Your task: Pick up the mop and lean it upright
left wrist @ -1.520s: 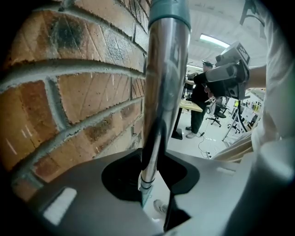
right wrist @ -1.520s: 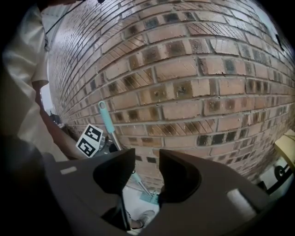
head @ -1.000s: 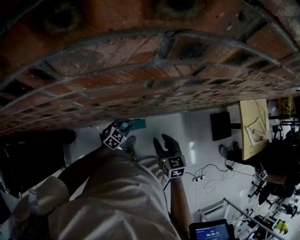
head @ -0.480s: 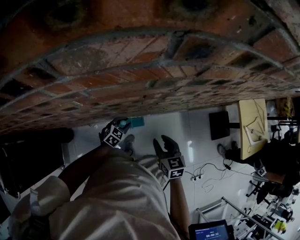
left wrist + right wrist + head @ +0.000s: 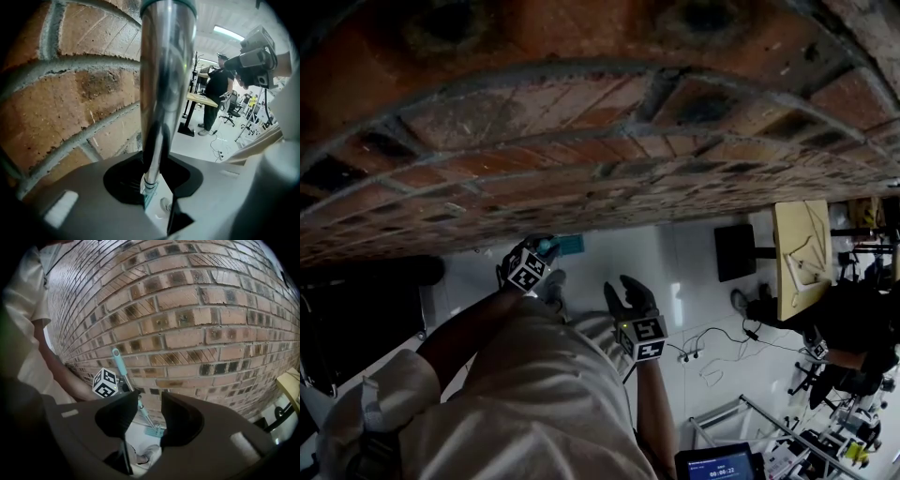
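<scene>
The mop stands nearly upright close to the brick wall (image 5: 581, 141). Its shiny metal pole (image 5: 161, 93) runs up between the jaws of my left gripper (image 5: 152, 176), which is shut on it. The right gripper view shows the mop's teal grip (image 5: 117, 358) at the top and its teal head (image 5: 153, 431) down on the white floor. From the head view, my left gripper (image 5: 546, 251) sits by the teal mop head (image 5: 570, 246) at the wall's foot. My right gripper (image 5: 628, 292) hovers to the right of the mop, open, with nothing between its jaws (image 5: 150, 416).
A dark object (image 5: 356, 319) lies on the floor at the left. To the right stand a wooden table (image 5: 804, 253) and a black box (image 5: 733, 251), with cables (image 5: 712, 352) on the floor. A person in black (image 5: 216, 89) stands by desks farther off.
My left gripper has eased slightly lower along with the mop pole it holds. The right gripper has kept its place and its opening.
</scene>
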